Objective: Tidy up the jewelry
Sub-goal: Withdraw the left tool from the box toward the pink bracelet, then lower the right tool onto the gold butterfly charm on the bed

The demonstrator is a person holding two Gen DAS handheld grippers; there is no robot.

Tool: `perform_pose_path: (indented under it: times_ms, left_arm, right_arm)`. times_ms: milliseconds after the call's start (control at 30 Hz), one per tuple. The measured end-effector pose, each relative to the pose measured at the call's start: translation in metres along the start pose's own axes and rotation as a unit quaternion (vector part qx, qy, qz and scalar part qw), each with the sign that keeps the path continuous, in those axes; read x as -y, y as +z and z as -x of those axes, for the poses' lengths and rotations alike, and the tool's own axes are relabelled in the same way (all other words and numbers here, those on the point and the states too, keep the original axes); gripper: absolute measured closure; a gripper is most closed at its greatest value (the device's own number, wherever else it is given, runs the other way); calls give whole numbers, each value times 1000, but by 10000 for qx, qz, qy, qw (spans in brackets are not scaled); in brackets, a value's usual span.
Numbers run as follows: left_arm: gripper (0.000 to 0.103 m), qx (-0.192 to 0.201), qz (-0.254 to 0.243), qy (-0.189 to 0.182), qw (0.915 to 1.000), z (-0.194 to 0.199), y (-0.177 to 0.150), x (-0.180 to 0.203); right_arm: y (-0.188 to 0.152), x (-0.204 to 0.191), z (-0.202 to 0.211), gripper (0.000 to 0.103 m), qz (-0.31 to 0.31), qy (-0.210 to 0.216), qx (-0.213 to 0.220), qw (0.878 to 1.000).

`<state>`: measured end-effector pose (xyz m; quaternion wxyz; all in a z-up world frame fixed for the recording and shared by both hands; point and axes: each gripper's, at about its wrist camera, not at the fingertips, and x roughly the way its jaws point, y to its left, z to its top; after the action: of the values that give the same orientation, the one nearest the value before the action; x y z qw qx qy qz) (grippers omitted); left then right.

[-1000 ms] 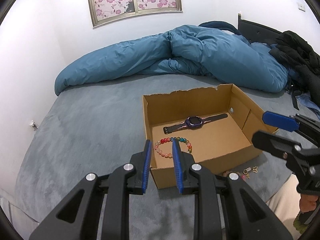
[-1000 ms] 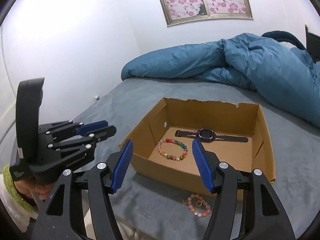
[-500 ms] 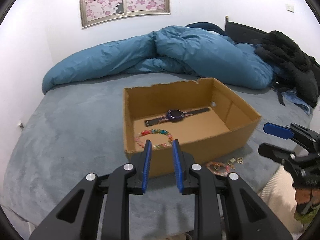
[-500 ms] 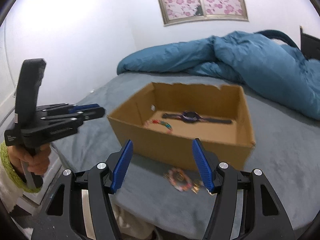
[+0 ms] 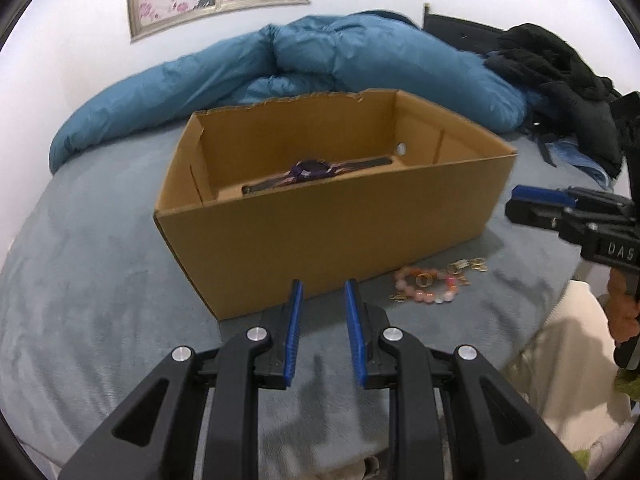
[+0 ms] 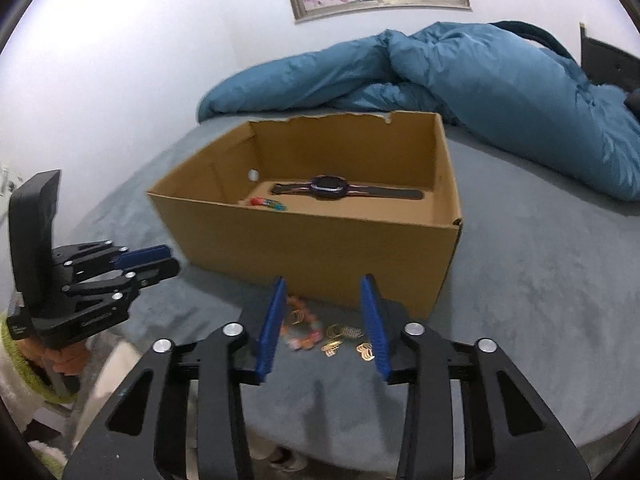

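step: we lower the right tongs (image 6: 325, 322) over the pink bead bracelet (image 6: 301, 330) on the bed, just near of the box (image 6: 320, 240) | tongs: right just narrowing, nothing gripped; left tongs (image 5: 322, 330) narrow, empty | tip: close on beads, not blanket (image 6: 540, 280) | around: gold rings (image 6: 344, 336) beside bracelet; watch (image 6: 330, 187) in box | obstacle: box's near wall

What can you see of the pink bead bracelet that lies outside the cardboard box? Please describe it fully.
The pink bead bracelet is a closed loop of round pink and orange beads, some paler. It lies flat on the grey bedcover, in front of the cardboard box, near the box's corner. Small gold pieces, which look like rings and earrings, lie on and beside it. In the right wrist view it appears blurred between the fingers of the right gripper, which do not touch it.
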<state>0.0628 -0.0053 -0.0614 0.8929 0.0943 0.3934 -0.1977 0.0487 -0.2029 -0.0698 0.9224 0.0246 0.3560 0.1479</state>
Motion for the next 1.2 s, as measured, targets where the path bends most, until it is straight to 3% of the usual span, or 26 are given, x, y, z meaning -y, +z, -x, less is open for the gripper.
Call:
perform_pose_path:
  times_ms: [300, 500, 767, 900, 1200]
  left_arm:
    - [83, 79, 441, 5, 9990, -21, 10, -21]
    - [83, 153, 303, 58, 9994, -27, 13, -19]
    - [83, 115, 194, -102, 9997, -25, 6, -17]
    - [83, 9, 31, -387, 9992, -22, -4, -8]
    - [83, -214, -598, -886, 9940, -29, -15, 26]
  right_arm:
    - [14, 19, -20, 79, 18, -478, -45, 9988]
    - [17, 22, -24, 79, 1, -526, 76, 9986]
    - [1, 28, -8, 69, 340, -302, -33, 9990]
    - [-23, 27, 4, 68, 633, 16, -371, 9973]
    - [-54, 15, -22, 68, 1272, 391, -896, 9870]
